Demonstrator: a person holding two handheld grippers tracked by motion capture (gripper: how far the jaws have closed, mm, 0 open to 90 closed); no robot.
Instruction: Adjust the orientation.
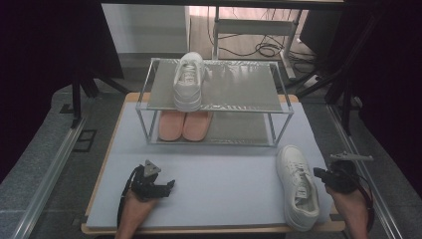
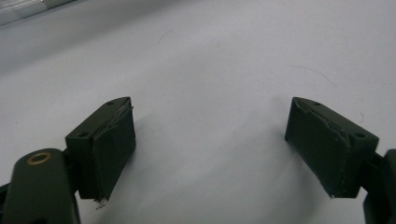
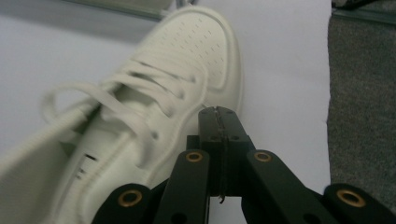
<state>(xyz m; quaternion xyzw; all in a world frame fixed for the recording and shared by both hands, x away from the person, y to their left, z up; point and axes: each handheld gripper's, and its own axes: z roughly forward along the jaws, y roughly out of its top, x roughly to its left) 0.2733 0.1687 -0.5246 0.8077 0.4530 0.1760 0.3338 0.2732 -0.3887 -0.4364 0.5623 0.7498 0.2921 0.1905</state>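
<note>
on rack [image 1: 286,110] top shelf, far left: one white sneaker [image 1: 188,80] placed. second sneaker [image 1: 298,185] on table [image 1: 224,189], near right, not yet gripped. right gripper [image 3: 219,116] jaws clenched empty beside it; left gripper [image 2: 210,140] jaws released.

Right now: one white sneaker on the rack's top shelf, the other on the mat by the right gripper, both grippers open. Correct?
Not quite: the right gripper is shut, jaws pressed together beside the white sneaker, as the right gripper view shows. The left gripper is open. The rest holds.
</note>
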